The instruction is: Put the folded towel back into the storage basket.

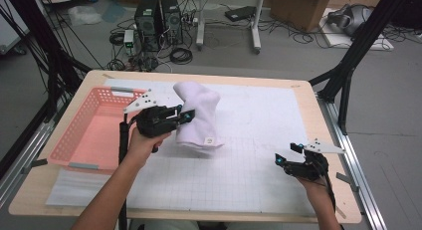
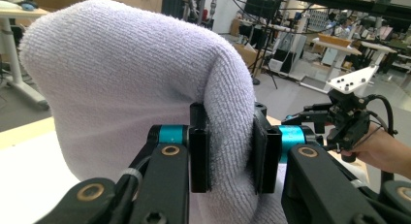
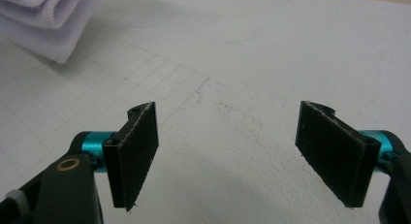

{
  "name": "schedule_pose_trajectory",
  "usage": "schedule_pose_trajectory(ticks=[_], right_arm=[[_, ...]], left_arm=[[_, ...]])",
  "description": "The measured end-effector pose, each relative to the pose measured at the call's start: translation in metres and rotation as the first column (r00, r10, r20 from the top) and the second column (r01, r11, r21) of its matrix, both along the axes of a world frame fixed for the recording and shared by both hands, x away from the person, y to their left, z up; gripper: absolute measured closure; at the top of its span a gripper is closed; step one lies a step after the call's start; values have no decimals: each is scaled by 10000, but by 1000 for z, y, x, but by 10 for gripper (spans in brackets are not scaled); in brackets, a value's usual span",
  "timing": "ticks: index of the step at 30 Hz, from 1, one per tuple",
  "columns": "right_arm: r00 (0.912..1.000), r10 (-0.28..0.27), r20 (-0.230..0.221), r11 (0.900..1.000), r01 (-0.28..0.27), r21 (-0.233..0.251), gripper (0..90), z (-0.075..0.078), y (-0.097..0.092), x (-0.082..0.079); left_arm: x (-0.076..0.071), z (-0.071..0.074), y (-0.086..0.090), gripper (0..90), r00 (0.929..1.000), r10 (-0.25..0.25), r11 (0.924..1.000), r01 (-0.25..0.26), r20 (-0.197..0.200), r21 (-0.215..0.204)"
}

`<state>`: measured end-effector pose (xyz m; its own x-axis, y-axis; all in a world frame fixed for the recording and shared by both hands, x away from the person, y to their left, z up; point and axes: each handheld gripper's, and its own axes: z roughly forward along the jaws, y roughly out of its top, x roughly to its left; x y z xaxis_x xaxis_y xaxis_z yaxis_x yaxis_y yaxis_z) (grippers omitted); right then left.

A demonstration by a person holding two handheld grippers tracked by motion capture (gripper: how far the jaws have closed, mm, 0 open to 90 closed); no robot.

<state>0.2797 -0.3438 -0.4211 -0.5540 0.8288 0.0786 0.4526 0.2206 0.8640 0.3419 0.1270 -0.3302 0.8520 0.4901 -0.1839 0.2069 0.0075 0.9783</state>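
Towel (image 1: 198, 115) hung folded at centre frame, clamped by the left gripper (image 1: 185, 115); right gripper (image 1: 287, 154), lower right, gaped wide, empty.

A folded white towel (image 2: 131, 83) runs past the bottom edge of the left gripper view, its lower fold hidden behind the gripper's arms. In the right gripper view its corner (image 3: 46, 20) is cropped at top left; its small label (image 1: 209, 140) is unreadable.
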Motion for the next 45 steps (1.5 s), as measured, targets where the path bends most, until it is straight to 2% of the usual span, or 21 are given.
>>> schedule_pose_trajectory(ticks=[11, 15, 19, 24, 29, 36, 45], right_arm=[[10000, -56, 50, 9999, 55, 155, 223, 1, 1, 1], [10000, -51, 42, 9998, 50, 206, 223, 2, 2, 1], [10000, -55, 41, 9998, 54, 213, 223, 2, 3, 1], [10000, -3, 63, 9999, 2, 150, 223, 2, 3, 2], [9999, -115, 99, 9998, 114, 171, 223, 3, 2, 2], [9999, -101, 90, 9999, 100, 111, 223, 2, 3, 2], [9998, -170, 91, 9997, 168, 179, 223, 3, 1, 3]], left_arm=[[-4, 15, 36, 735, 9985, 500, 9986, -496, 226, -169], [-6, 21, 48, 736, 9972, 623, 9978, -612, 422, -274], [-9, 28, 60, 736, 9952, 769, 9965, -747, 603, -381], [-13, 36, 76, 735, 9904, 1029, 9944, -1002, 919, -335], [-16, 44, 95, 735, 9879, 1151, 9932, -1128, 1041, -280], [-20, 53, 122, 735, 9837, 1384, 9896, -1327, 1150, -560], [-24, 55, 151, 734, 9818, 1578, 9857, -1501, 1055, -771]])
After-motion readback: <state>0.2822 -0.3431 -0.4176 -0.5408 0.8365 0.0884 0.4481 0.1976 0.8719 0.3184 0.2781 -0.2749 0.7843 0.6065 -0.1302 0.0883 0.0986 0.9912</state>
